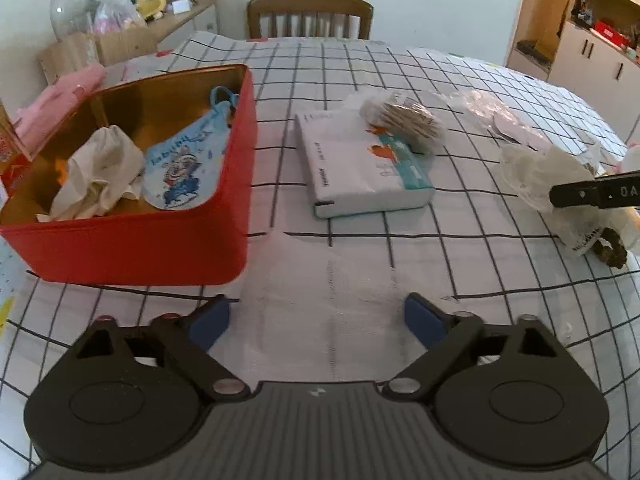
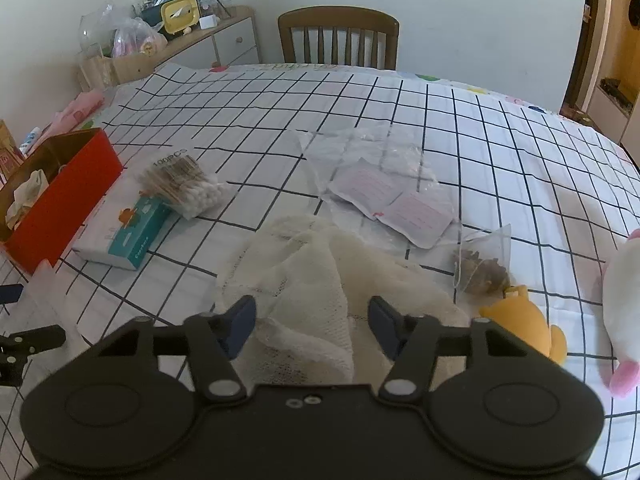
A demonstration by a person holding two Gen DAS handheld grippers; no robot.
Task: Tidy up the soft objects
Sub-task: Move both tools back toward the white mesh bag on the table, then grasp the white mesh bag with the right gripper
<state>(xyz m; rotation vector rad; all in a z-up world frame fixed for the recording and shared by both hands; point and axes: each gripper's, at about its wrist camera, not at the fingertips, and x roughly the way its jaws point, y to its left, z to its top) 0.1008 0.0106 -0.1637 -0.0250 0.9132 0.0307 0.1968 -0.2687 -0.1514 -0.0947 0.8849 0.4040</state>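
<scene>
A red tin box [image 1: 132, 240] stands at the left and holds a crumpled cream cloth [image 1: 98, 172] and a blue cartoon pouch [image 1: 186, 164]. My left gripper [image 1: 316, 320] is open over a flat white gauze sheet [image 1: 320, 300] on the checked tablecloth. My right gripper [image 2: 312, 326] is open with its fingers on either side of a crumpled cream mesh cloth [image 2: 320, 276]. That cloth also shows in the left wrist view [image 1: 548, 176]. The red box shows in the right wrist view [image 2: 60, 204].
A tissue pack [image 1: 364, 164] with a bag of cotton swabs [image 1: 404, 120] on it lies mid-table. Clear bags with sachets [image 2: 396, 204], a tea-bag pouch [image 2: 484, 264], a yellow plush [image 2: 528, 324] and a white plush [image 2: 624, 308] lie right. A chair [image 2: 340, 36] stands behind.
</scene>
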